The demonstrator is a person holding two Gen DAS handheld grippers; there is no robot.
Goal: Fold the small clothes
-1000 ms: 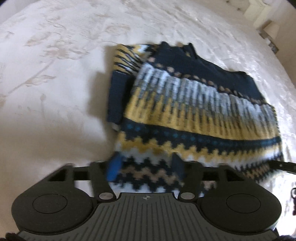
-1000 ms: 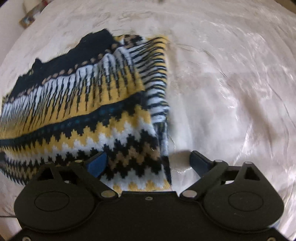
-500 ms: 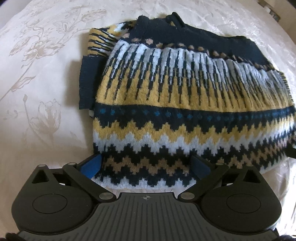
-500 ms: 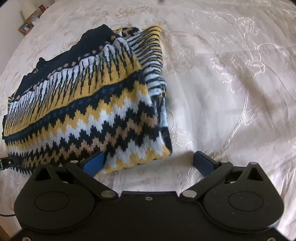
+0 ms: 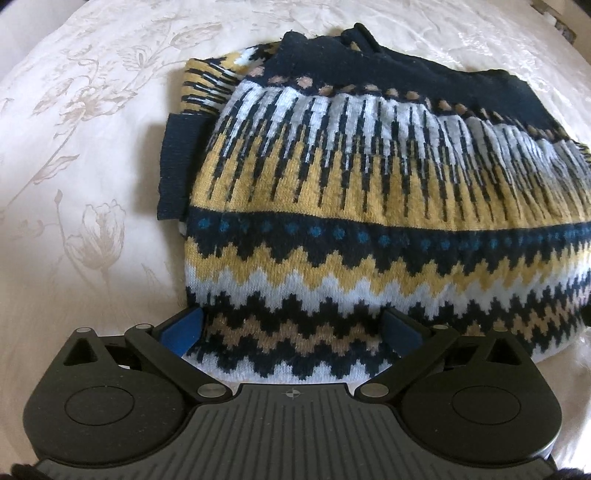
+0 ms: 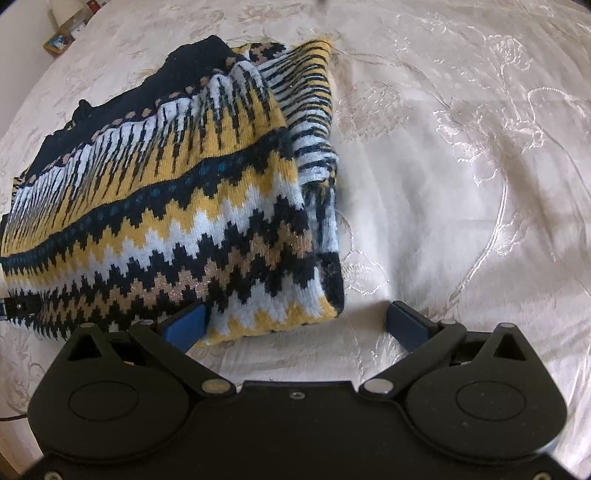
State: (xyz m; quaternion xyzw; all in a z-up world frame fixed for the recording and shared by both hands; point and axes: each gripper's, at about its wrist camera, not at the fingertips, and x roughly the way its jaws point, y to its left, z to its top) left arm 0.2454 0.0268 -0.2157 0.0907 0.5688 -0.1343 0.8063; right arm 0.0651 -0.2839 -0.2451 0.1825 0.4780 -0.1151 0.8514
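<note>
Nearest you, your left gripper [image 5: 291, 328] stands spread as wide as it goes, its blue pads [image 5: 183, 330] on either side of the near hem of the sweater [image 5: 351, 206], gripping nothing; the knit lies loose between them on the bedspread [image 5: 85, 166]. Your right gripper [image 6: 297, 323] is equally wide and released: its left pad [image 6: 186, 326] sits at the sweater's near edge, while its right pad is over bare cloth, apart from the knit. The sweater's near right corner [image 6: 332, 306] lies between those two pads. Beyond, the folded sweater rests flat, its zigzag bands nearest, then yellow and white stripes, then the navy yoke and collar [image 5: 362, 35] farthest. A folded sleeve [image 5: 177, 166] pokes out along its left edge, another [image 6: 314, 110] along its right.
</note>
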